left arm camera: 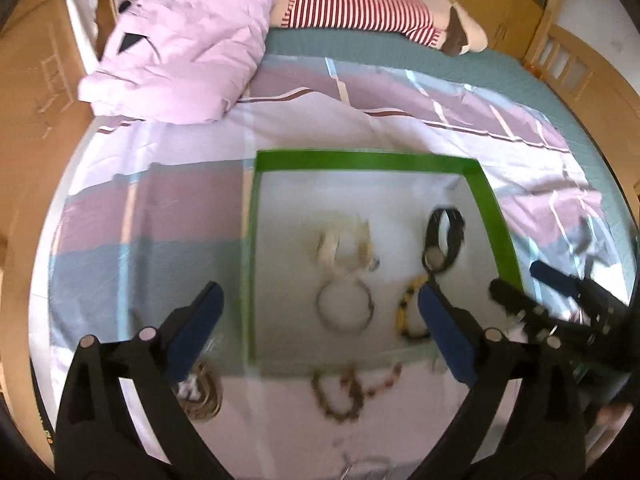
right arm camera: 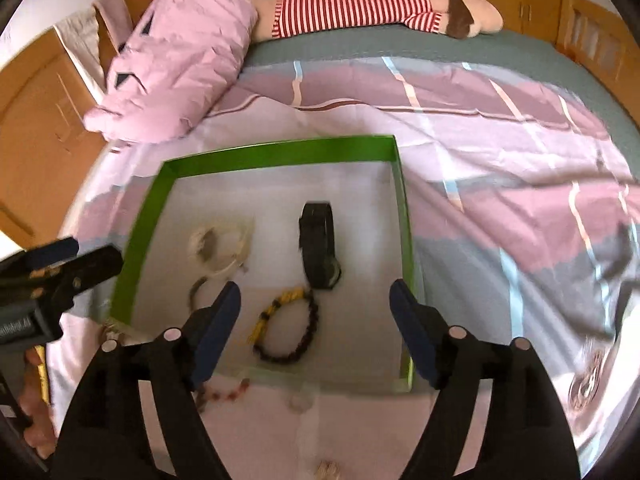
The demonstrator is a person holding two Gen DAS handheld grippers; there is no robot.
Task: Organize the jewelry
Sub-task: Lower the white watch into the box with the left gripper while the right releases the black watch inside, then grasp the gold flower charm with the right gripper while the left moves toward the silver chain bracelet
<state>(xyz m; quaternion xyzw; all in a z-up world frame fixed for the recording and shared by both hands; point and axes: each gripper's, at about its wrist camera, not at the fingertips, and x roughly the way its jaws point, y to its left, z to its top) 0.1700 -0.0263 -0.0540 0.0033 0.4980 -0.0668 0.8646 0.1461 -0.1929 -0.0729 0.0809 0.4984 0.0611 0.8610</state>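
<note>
Left wrist view: both my left gripper (left arm camera: 320, 312) and right gripper (right arm camera: 316, 308) gape wide, empty. Beads (left arm camera: 340, 394) lie outside the tray (left arm camera: 250, 264); blur risks a mis-grab, snagging sheet.

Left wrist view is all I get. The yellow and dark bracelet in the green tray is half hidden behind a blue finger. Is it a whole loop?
Observer: Yes. In the right wrist view the beaded bracelet is a closed loop lying flat in the green tray.
Operator: Is there anything on the bed to the right of the tray?
Observer: A shiny piece lies on the sheet there, too blurred to identify.
Operator: Is the other gripper holding something?
Observer: No. The right gripper is open, with nothing between its fingers.
</note>
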